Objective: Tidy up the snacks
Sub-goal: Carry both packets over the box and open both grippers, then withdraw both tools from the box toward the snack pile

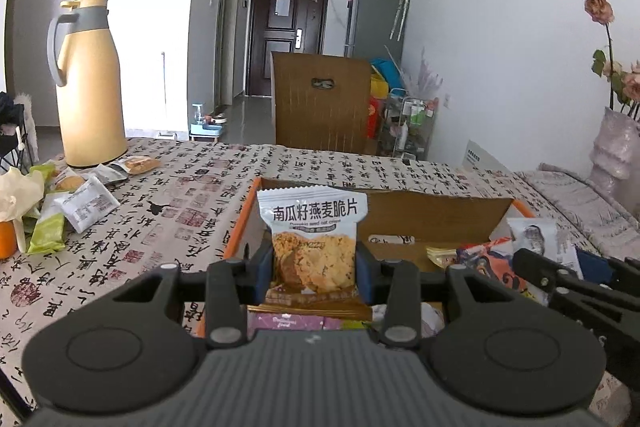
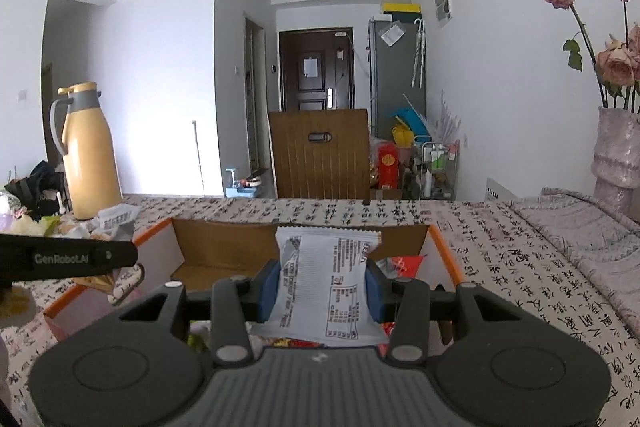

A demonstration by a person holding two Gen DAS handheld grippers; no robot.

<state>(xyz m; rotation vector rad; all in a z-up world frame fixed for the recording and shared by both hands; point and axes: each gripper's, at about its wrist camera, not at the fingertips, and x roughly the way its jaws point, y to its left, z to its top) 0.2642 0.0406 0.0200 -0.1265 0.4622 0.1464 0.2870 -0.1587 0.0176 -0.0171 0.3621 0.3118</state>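
My left gripper is shut on an oat crisp packet, white on top with biscuits pictured below, held upright over the near left part of the cardboard box. My right gripper is shut on a white snack packet, its printed back facing me, above the same orange-edged box. In the left wrist view the right gripper shows at the right, still holding that packet. Several wrapped snacks lie inside the box.
A yellow thermos jug stands at the table's far left, with loose snack packets and green packets in front of it. A wooden chair back rises behind the table. A vase with dried roses stands at the right.
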